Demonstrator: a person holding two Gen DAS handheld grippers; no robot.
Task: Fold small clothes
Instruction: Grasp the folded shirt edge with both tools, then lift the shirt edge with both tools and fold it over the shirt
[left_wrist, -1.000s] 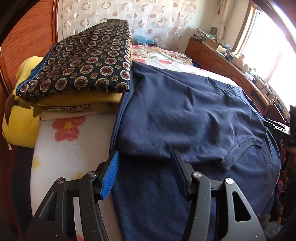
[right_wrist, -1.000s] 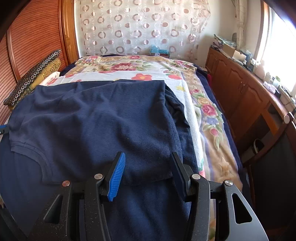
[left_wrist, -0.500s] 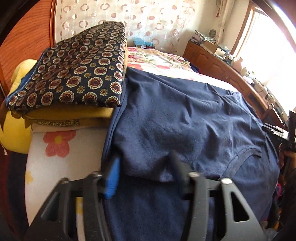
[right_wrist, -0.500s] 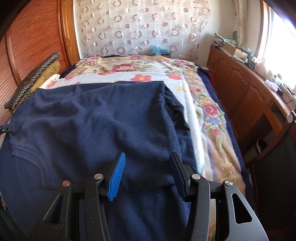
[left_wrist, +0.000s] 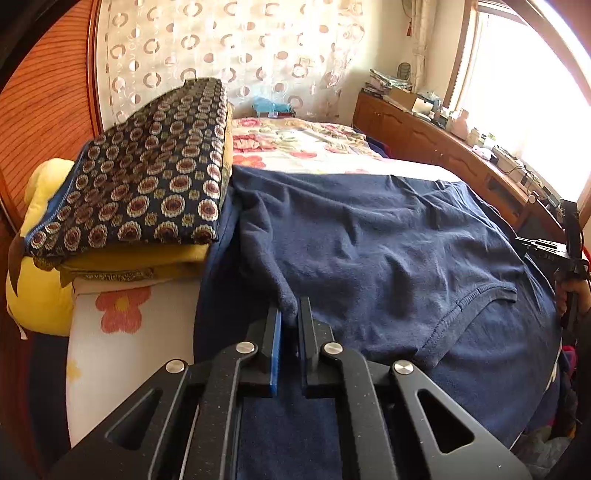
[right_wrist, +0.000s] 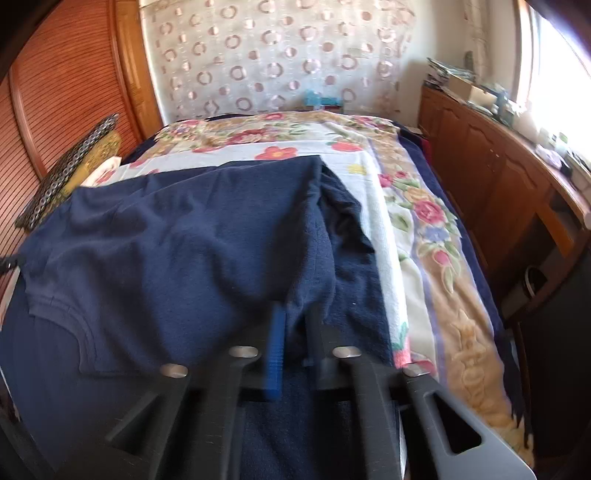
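Left gripper (left_wrist: 290, 317) and right gripper (right_wrist: 295, 317) each clamp a near corner of the navy shirt (left_wrist: 369, 251), which spreads ahead of both over the bed (right_wrist: 424, 236); one fold looks laid, more remain

Two close wrist views, both down onto one navy shirt (left_wrist: 369, 251)

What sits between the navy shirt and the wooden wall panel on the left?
A patterned folded cloth stacked on yellow bedding, shown in the left wrist view.
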